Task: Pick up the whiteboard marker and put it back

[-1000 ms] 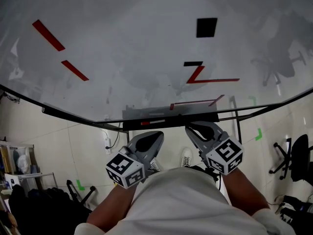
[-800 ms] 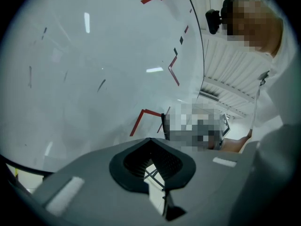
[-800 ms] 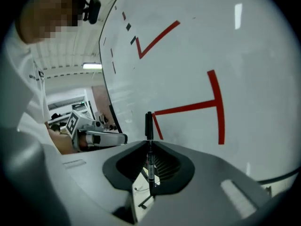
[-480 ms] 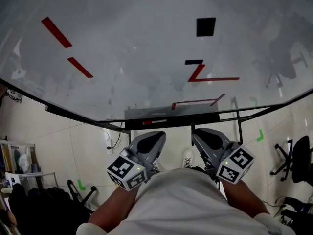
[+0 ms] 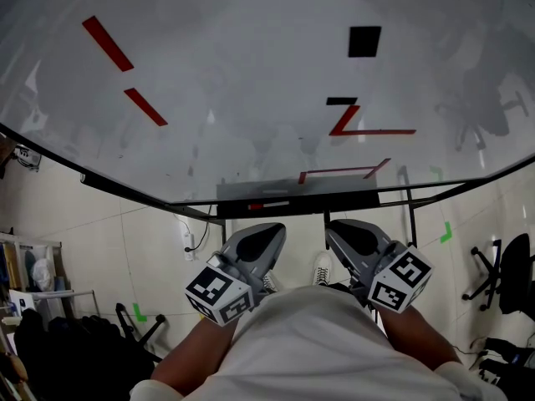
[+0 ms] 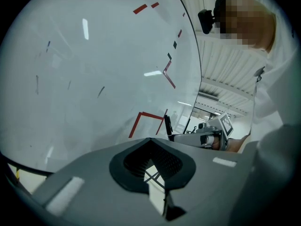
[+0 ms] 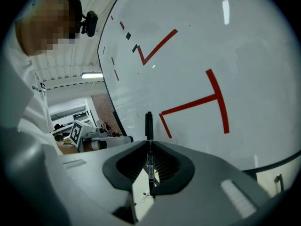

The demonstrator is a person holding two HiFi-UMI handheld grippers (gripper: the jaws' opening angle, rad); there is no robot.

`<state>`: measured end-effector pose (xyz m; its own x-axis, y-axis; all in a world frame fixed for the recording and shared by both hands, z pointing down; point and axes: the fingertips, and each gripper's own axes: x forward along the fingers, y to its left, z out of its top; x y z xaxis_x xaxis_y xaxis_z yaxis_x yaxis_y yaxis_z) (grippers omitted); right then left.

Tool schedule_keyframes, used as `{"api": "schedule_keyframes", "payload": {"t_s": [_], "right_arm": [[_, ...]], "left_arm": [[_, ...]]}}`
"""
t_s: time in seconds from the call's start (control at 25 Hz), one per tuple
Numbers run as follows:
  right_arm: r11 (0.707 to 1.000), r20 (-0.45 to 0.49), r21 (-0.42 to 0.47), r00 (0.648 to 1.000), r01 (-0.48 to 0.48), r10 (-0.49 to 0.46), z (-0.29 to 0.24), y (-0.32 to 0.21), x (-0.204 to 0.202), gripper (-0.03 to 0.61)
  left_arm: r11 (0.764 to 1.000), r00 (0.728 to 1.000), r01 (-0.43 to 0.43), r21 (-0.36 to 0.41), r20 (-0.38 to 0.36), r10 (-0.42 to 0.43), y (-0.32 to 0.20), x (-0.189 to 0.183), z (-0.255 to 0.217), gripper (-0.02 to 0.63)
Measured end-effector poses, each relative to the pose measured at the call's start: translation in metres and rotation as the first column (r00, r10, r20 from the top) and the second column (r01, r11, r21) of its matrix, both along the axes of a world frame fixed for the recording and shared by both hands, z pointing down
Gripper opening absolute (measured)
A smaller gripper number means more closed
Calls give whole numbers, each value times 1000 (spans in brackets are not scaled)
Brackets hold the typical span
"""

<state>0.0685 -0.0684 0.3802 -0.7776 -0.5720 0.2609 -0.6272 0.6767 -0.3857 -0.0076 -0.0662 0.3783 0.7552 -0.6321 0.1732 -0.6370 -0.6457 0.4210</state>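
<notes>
My right gripper is shut on a black whiteboard marker, which stands upright between the jaws with its capped end pointing at the whiteboard. In the head view the right gripper hangs just below the board's tray; the marker itself does not show there. My left gripper is beside it, also under the tray. In the left gripper view that gripper is shut with nothing in it, and the marker shows sticking out of the right gripper.
The whiteboard carries red strokes and a black square. A red-and-white item lies on the tray. Below is tiled floor with an office chair at right and clutter at left.
The right gripper has drifted a little right and down with the marker still in it. The left gripper has barely moved.
</notes>
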Motion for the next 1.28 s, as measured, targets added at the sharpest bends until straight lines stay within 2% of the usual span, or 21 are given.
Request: {"api": "schedule_keyframes", "payload": {"t_s": [0.56, 1.28], "right_arm": [[1000, -16, 0, 1000, 14, -14, 3, 6, -3, 41], [1000, -26, 3, 1000, 17, -17, 3, 5, -2, 41]], "left_arm": [[1000, 1000, -28, 2, 0, 28, 6, 3, 4, 16], [1000, 1000, -21, 1, 2, 21, 3, 4, 8, 17]]}}
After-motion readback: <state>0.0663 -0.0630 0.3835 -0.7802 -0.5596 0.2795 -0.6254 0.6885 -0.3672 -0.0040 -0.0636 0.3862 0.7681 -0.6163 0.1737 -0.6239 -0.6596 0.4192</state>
